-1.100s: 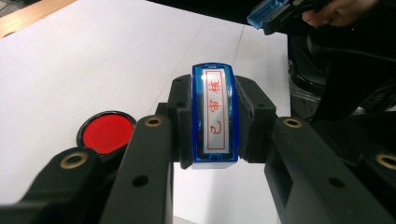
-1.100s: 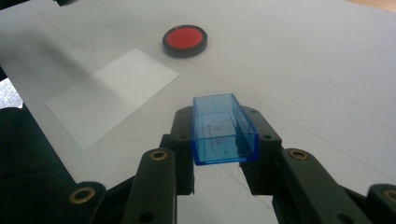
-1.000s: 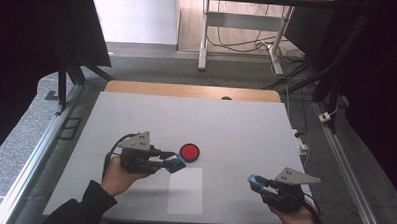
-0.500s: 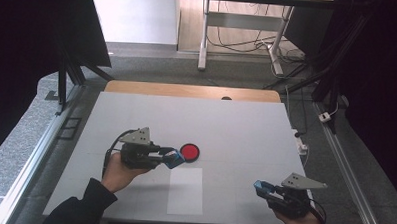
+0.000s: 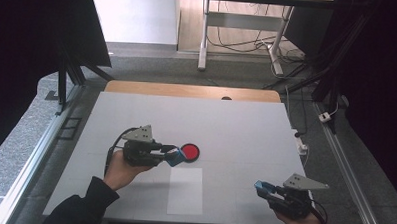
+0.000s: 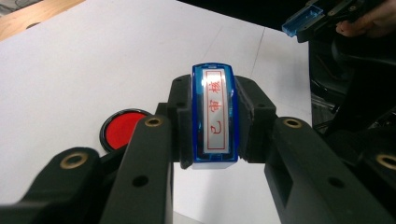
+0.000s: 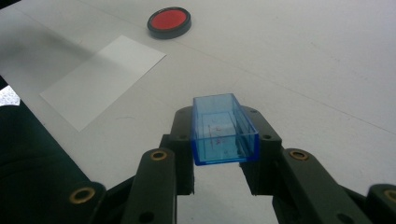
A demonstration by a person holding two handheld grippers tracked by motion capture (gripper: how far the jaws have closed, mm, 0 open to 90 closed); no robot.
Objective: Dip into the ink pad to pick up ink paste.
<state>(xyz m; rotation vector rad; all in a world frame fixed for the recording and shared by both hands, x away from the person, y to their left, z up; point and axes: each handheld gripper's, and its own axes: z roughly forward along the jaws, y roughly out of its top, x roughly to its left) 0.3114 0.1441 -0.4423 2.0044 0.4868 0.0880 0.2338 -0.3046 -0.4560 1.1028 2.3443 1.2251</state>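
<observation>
My left gripper (image 5: pixel 175 156) (image 6: pixel 214 121) is shut on a blue stamp (image 6: pixel 214 119) whose face with red characters turns toward the camera. The stamp (image 5: pixel 174 156) hangs just left of a round red ink pad (image 5: pixel 189 151) (image 6: pixel 122 129) (image 7: pixel 169 21) on the white table. My right gripper (image 5: pixel 262 187) (image 7: pixel 224 140) is shut on the stamp's clear blue cap (image 7: pixel 223 129) (image 5: pixel 261 187), held low near the table's front right edge. The cap (image 6: pixel 303 18) also appears at the top right of the left gripper view.
A white sheet of paper (image 5: pixel 185 189) (image 7: pixel 105 77) lies on the table (image 5: pixel 236 123) in front of the ink pad, between the two hands. A wooden strip (image 5: pixel 192 91) runs along the table's far edge. Cables and a table frame stand on the floor beyond.
The left gripper with the stamp has shifted slightly right, up to the ink pad. The right gripper with the cap has drawn back toward the front right edge.
</observation>
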